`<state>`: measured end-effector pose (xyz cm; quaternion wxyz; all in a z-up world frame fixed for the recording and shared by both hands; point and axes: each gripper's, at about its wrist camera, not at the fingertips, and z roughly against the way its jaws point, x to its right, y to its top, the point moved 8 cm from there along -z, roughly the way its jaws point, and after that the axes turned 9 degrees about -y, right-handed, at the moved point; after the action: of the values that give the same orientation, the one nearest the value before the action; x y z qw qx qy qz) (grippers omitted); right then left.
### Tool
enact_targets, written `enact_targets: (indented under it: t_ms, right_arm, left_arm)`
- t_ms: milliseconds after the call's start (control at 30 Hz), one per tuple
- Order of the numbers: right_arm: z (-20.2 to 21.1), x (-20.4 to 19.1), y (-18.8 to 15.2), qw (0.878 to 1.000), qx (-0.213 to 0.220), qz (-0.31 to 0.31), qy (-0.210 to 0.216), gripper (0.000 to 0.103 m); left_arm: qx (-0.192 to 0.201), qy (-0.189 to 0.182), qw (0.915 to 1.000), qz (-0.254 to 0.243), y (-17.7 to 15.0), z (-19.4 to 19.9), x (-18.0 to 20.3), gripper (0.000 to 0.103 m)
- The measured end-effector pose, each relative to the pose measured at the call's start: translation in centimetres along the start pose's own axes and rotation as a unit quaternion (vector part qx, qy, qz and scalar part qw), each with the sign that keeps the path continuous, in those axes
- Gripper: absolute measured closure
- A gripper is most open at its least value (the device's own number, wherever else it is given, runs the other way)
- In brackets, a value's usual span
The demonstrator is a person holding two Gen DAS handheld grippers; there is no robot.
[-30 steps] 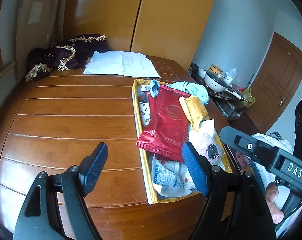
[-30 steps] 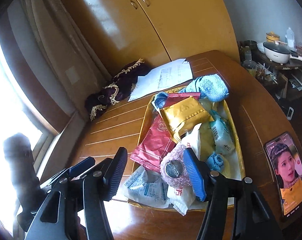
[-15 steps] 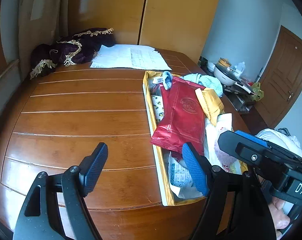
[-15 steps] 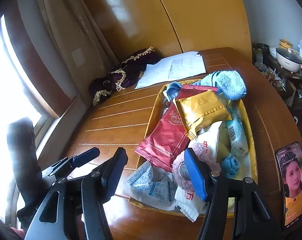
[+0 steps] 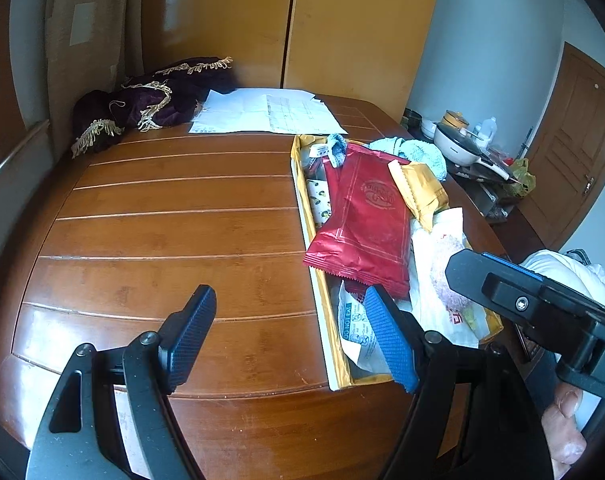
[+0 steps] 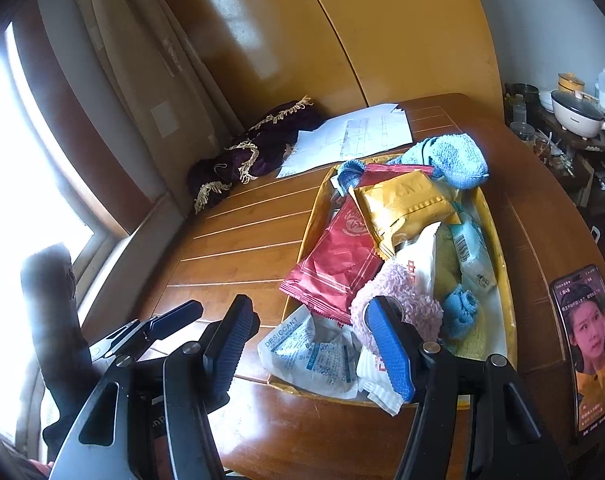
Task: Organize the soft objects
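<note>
Both the left gripper (image 5: pixel 290 344) and right gripper (image 6: pixel 314 348) hover with jaws released and empty, apparently sizing up the soft packets heaped in the yellow tray (image 6: pixel 502 256), at two o'clock on the counter (image 5: pixel 162 232).

Glossy wood table (image 5: pixel 162 232), shiny foil red packet (image 5: pixel 366 216), fuzzy pink plush (image 6: pixel 398 300).

Blown-out window (image 6: pixel 6 184) glare at left, tabletop (image 6: pixel 258 404) sheen, fisheye-warped edges w/ dark vignette.
</note>
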<state>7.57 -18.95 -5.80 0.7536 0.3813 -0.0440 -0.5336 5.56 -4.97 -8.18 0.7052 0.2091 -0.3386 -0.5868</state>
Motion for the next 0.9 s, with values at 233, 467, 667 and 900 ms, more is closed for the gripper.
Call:
enact_targets:
  t_ms: [233, 467, 667, 900]
  right_arm:
    - [0.24, -0.24, -0.04, 1.000, -0.002, -0.007, 0.008, 0.040]
    - [0.21, -0.25, -0.28, 1.000, -0.001, -0.009, 0.012, 0.040]
    - [-0.15, 0.12, -0.57, 1.000, -0.009, -0.014, 0.015, 0.040]
    - [0.07, 0.39, -0.72, 1.000, -0.007, -0.018, 0.017, 0.040]
  left_arm:
    - [-0.010, 0.015, 0.9998, -0.001, -0.44, -0.01, 0.20, 0.026]
    - [-0.009, 0.022, 0.9997, -0.002, -0.62, 0.11, 0.06, 0.026]
    - [-0.008, 0.029, 0.9995, 0.002, -0.68, 0.03, -0.14, 0.026]
    - [-0.019, 0.042, 0.9989, -0.002, -0.91, -0.34, -0.07, 0.026]
